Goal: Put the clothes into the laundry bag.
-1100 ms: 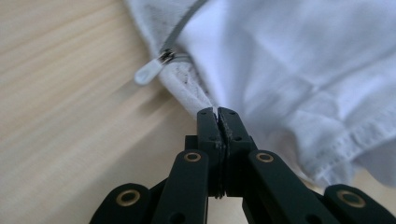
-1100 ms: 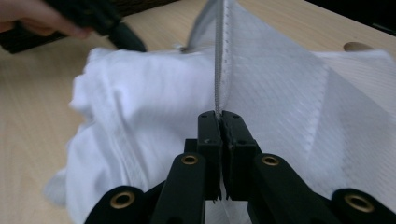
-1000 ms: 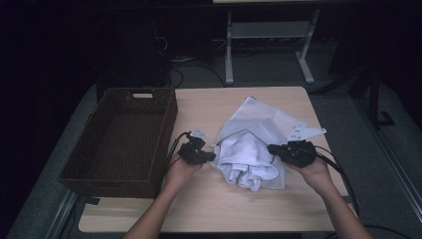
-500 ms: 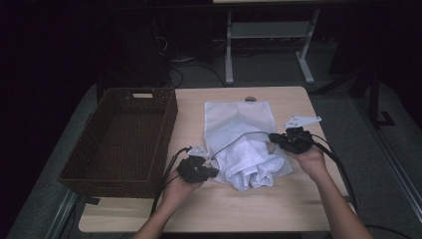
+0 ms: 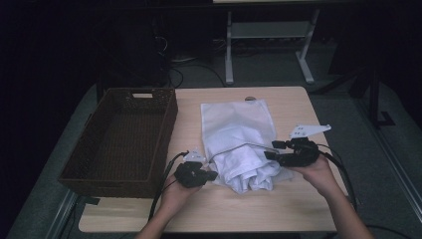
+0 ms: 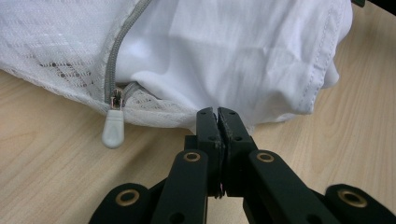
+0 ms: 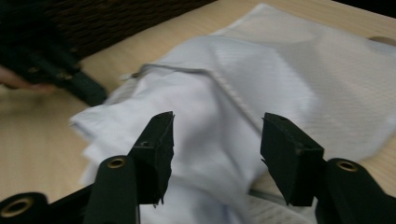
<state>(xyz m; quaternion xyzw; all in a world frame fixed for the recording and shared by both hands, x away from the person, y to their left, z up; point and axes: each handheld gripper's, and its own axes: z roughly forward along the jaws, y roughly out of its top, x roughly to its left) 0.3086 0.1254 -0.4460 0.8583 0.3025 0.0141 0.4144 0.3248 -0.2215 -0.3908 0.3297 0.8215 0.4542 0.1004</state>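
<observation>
Right gripper [image 5: 274, 150]: jaws just opened — mesh laundry bag [image 5: 238, 117] released, nothing between them.
Left gripper [image 6: 217, 117]: clamped on bag's edge — white garment [image 6: 243, 51] half inside.

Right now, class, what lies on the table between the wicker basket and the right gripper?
In the high view, the white mesh laundry bag with white cloth spilling out, and the left gripper pinching its edge.

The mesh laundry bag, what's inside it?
The mesh laundry bag holds bunched white cloth spilling out of its unzipped mouth beside the zipper pull. The mesh covers whatever lies deeper.
</observation>
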